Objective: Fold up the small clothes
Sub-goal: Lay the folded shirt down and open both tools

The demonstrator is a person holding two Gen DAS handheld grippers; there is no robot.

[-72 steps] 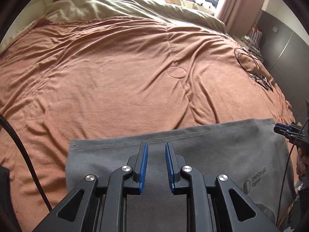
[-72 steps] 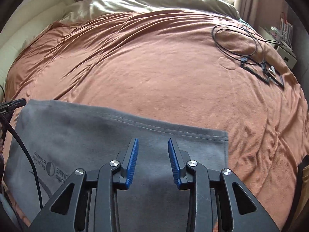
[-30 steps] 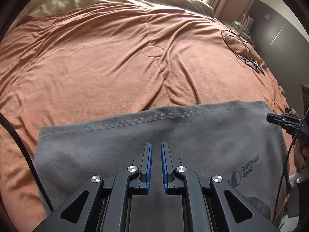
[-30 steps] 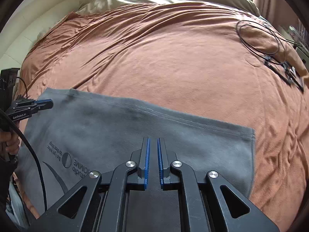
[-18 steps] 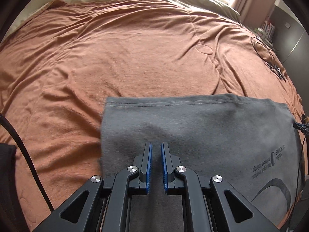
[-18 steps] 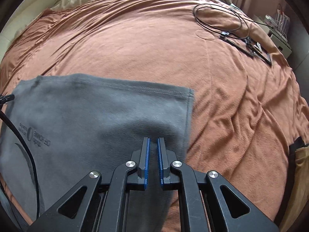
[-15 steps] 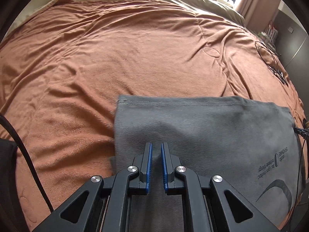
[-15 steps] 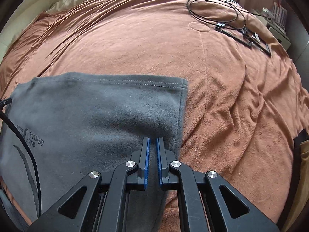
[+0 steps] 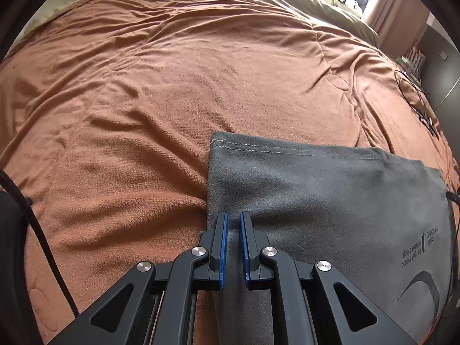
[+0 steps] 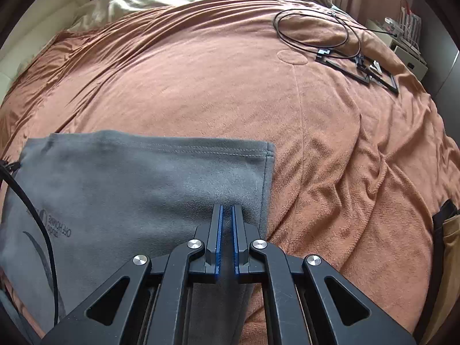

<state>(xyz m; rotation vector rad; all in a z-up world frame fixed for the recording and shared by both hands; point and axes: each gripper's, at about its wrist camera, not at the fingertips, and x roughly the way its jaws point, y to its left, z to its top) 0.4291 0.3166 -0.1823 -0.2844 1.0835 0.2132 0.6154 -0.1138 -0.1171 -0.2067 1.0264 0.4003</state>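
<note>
A grey cloth (image 9: 330, 201) is spread on an orange bedspread (image 9: 172, 86), with its stitched hem ahead of both pairs of jaws. Its left edge is pinched by the left gripper (image 9: 233, 224), jaws clenched on a raised fold. Its right edge is clamped likewise by the right gripper (image 10: 227, 215). A black cable (image 10: 310, 28) lies far ahead, to the right of the right jaws.
</note>
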